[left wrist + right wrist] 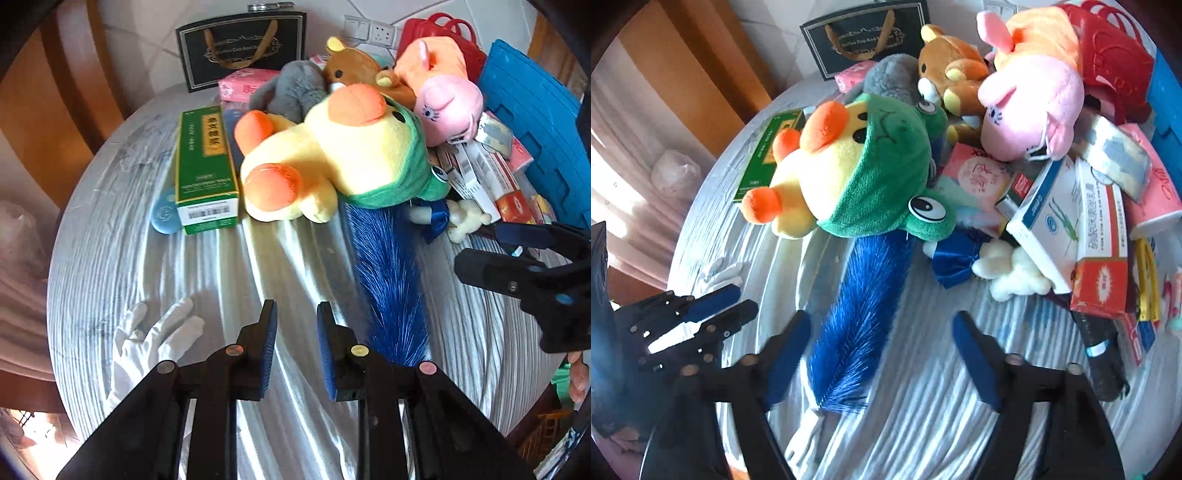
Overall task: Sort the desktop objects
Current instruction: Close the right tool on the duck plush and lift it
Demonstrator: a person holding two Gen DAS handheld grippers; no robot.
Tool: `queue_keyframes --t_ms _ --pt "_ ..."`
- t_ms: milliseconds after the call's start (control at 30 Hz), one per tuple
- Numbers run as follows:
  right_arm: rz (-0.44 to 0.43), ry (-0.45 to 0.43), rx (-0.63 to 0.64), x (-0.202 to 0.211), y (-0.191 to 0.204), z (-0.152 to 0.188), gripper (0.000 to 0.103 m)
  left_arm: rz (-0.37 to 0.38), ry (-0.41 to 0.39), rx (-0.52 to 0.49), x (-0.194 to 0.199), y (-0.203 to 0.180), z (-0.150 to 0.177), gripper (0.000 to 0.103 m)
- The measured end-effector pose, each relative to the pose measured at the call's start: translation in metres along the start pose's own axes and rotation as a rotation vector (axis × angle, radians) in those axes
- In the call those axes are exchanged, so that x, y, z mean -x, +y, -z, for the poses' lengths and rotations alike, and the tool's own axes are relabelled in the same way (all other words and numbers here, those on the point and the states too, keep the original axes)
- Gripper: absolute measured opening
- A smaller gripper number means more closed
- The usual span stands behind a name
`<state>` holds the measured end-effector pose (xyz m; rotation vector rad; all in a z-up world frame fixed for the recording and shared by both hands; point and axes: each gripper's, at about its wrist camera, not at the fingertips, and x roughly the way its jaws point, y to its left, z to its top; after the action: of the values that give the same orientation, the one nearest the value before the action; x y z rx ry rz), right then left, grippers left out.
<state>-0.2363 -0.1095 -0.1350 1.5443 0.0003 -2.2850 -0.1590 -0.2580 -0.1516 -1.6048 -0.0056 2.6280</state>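
A yellow duck plush with a green frog hood [332,155] [849,173] lies in the middle of the round table. Behind it lie a pink pig plush [443,96] [1030,99], a brown bear plush [365,70] [953,70] and a grey plush [291,88]. A blue bristle brush [388,280] [857,317] lies in front of the duck. My left gripper [296,310] is open and empty, above the cloth left of the brush. My right gripper [882,321] is open wide and empty, over the brush; it also shows in the left wrist view [509,254].
A green box [205,170] lies at left, a white glove [155,339] near the front edge. Several boxes and packets [1089,221] pile at right by a blue crate [535,122] and a red basket [1108,62]. A black gift bag [240,48] stands behind.
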Motion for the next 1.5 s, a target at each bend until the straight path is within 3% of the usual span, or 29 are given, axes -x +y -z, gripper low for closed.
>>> queue_keyframes --t_ms 100,167,267,367,633,700,867,967,1100,1200,1500 --pt "0.006 -0.046 -0.001 0.018 0.000 -0.008 0.102 0.007 -0.033 0.065 0.011 0.010 -0.010 0.039" --pt "0.003 -0.065 0.018 0.026 0.003 -0.014 0.103 0.000 -0.049 0.130 0.015 0.017 -0.020 0.043" --pt "0.031 -0.081 0.044 0.034 0.005 -0.019 0.103 0.051 -0.070 0.193 0.019 0.021 -0.034 0.043" --pt "0.034 -0.093 0.043 0.039 0.006 -0.022 0.103 0.070 -0.078 0.205 0.016 0.017 -0.051 0.043" --pt "0.079 -0.137 0.034 0.051 -0.002 -0.041 0.103 0.110 -0.008 0.194 -0.019 0.015 -0.088 0.043" --pt "0.086 -0.138 0.034 0.050 -0.003 -0.048 0.103 0.091 0.003 0.181 -0.028 0.015 -0.092 0.053" --pt "0.074 -0.113 0.033 0.030 0.005 -0.071 0.103 0.082 -0.002 0.141 -0.040 0.021 -0.097 0.064" --pt "0.057 -0.083 0.019 0.008 0.010 -0.085 0.103 0.138 0.079 0.135 -0.060 0.025 -0.094 0.066" --pt "0.054 -0.027 0.011 -0.026 0.014 -0.100 0.103 0.130 0.102 0.130 -0.083 0.027 -0.090 0.066" --pt "0.070 0.008 0.012 -0.045 0.012 -0.103 0.103 0.169 0.076 0.132 -0.084 0.030 -0.095 0.066" --pt "0.048 0.015 0.002 -0.066 0.006 -0.120 0.103 0.174 0.022 0.114 -0.092 0.040 -0.117 0.065"
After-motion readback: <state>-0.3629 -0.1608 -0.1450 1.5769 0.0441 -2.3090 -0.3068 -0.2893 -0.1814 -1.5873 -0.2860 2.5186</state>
